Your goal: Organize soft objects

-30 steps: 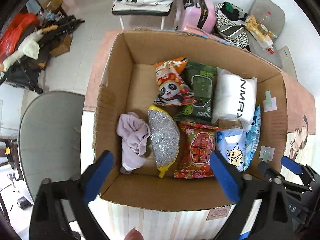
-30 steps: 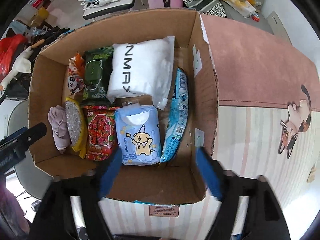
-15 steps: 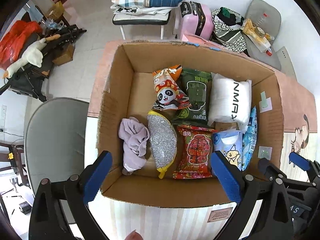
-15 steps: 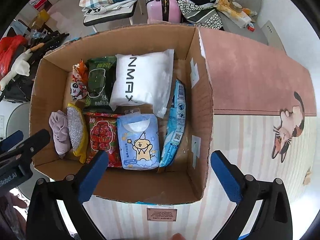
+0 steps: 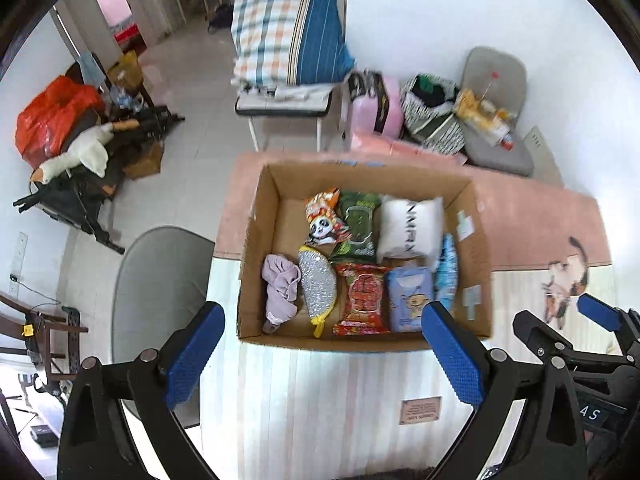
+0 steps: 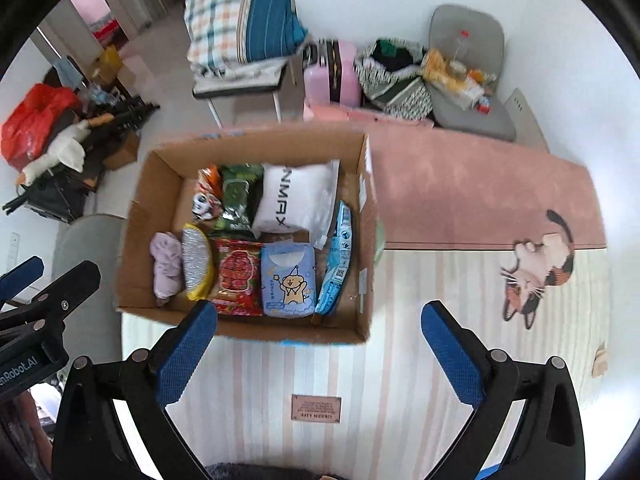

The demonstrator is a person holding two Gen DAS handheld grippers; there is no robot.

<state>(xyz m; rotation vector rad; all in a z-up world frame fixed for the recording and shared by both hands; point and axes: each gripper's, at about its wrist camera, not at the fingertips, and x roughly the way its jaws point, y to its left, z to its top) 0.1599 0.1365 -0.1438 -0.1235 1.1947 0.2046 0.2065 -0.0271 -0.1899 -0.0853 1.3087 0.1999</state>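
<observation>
An open cardboard box stands on a striped and pink mat. It holds a lilac cloth, a silver glitter pouch, a red snack bag, a blue tissue pack, a white pillow pack, a green pack, a panda snack bag and a blue packet. My left gripper is open and empty, well above the box's near side. My right gripper is open and empty, above the mat by the box's near right corner.
A grey chair stands left of the box. The mat has a cat picture at the right. Beyond it are a chair with folded bedding, a pink suitcase, bags and a grey seat. Clutter lies at far left.
Both grippers have risen and drawn back from the box, so it looks smaller and more of the room shows. Both stay open and empty. The box contents have not moved.
</observation>
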